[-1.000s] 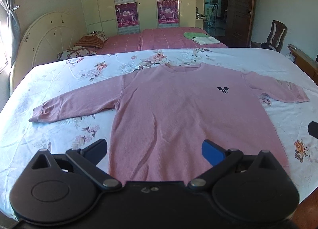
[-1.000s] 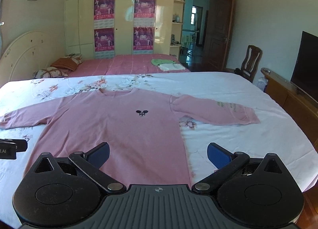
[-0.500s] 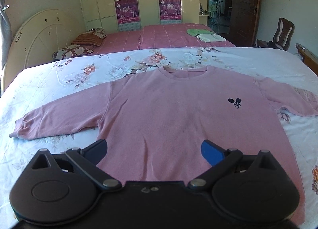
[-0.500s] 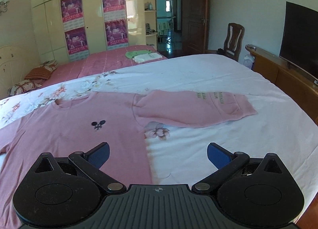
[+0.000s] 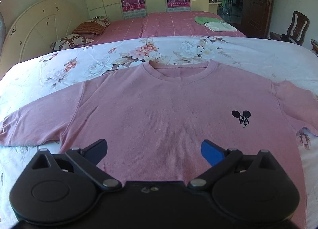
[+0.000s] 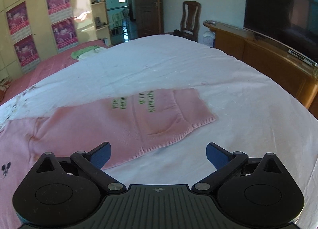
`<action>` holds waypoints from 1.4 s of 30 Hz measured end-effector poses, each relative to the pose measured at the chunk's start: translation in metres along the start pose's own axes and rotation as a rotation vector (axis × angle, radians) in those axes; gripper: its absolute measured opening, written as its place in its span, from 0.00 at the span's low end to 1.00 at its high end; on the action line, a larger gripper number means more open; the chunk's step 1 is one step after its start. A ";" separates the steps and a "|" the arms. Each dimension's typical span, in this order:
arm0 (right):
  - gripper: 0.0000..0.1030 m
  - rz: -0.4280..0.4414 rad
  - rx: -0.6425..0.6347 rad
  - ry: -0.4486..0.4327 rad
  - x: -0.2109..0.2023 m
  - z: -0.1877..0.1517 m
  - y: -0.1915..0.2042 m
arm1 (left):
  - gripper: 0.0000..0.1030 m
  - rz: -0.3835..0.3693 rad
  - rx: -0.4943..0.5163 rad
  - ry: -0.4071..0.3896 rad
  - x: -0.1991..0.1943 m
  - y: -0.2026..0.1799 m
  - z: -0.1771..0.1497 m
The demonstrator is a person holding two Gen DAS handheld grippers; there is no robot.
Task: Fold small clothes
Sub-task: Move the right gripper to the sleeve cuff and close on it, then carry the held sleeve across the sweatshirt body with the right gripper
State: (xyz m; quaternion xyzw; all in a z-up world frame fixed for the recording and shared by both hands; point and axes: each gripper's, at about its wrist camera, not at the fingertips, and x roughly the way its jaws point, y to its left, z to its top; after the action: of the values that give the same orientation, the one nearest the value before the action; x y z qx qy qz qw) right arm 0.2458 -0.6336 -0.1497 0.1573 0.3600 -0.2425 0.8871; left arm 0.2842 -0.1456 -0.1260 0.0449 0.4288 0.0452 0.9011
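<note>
We see one pink long-sleeved sweater [image 5: 169, 113] spread flat, front up, on the bed [image 5: 248, 54], which is covered with a white floral sheet. Its round neckline points away from us, and one small black mouse-head logo [image 5: 241, 117] sits on the chest. Its two sleeves stretch out to either side: one sleeve [image 5: 37, 121] lies to the left in the left wrist view, and the other sleeve [image 6: 127, 121], printed with green lettering and ending in a ribbed cuff, lies across the plain white part of the sheet in the right wrist view.

Our left hand-held gripper [image 5: 154, 148] hovers over the lower body of the sweater with its two fingers spread wide and nothing between them. Our right hand-held gripper [image 6: 158, 154] is likewise spread wide and empty, above the sheet just beside the lettered sleeve, its left finger over the sleeve's near edge.

Beyond, we count a second bed [image 5: 169, 26] with a pink cover carrying two pillows [image 5: 79, 34] and a small stack of folded clothes [image 5: 214, 23], one wooden chair [image 6: 189, 20], one television [image 6: 282, 12] on a wooden cabinet [image 6: 268, 60], and four posters [image 6: 39, 22] on the wardrobe doors.
</note>
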 end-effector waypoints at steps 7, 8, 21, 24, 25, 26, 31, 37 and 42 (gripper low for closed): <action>0.70 -0.021 0.110 0.065 0.041 0.016 -0.039 | 0.97 0.025 0.001 0.018 0.018 -0.013 0.011; 0.70 -0.020 0.122 0.071 0.044 0.017 -0.042 | 0.97 0.027 0.001 0.022 0.020 -0.014 0.012; 0.14 0.043 0.174 0.081 0.070 0.025 -0.048 | 0.96 0.020 0.001 0.039 0.037 -0.019 0.021; 0.10 0.046 0.163 0.066 0.068 0.028 -0.046 | 0.96 -0.006 0.003 0.034 0.039 -0.020 0.022; 0.09 0.054 0.166 0.057 0.066 0.029 -0.045 | 0.96 -0.021 0.000 0.032 0.039 -0.019 0.023; 0.09 0.069 0.165 0.039 0.062 0.031 -0.043 | 0.96 -0.031 -0.003 0.032 0.040 -0.018 0.023; 0.09 0.159 0.068 -0.027 0.042 0.042 0.001 | 0.96 -0.080 -0.010 0.023 0.041 -0.016 0.027; 0.08 0.347 -0.070 -0.060 0.015 0.042 0.086 | 0.96 -0.087 -0.018 0.000 0.034 -0.009 0.033; 0.08 0.536 -0.200 -0.042 -0.005 0.020 0.179 | 0.96 -0.060 -0.038 -0.020 0.028 0.010 0.034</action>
State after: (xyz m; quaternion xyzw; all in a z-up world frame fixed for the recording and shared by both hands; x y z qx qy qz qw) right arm 0.3512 -0.4923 -0.1138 0.1533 0.3090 0.0342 0.9380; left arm 0.3278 -0.1334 -0.1251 0.0155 0.4198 0.0256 0.9071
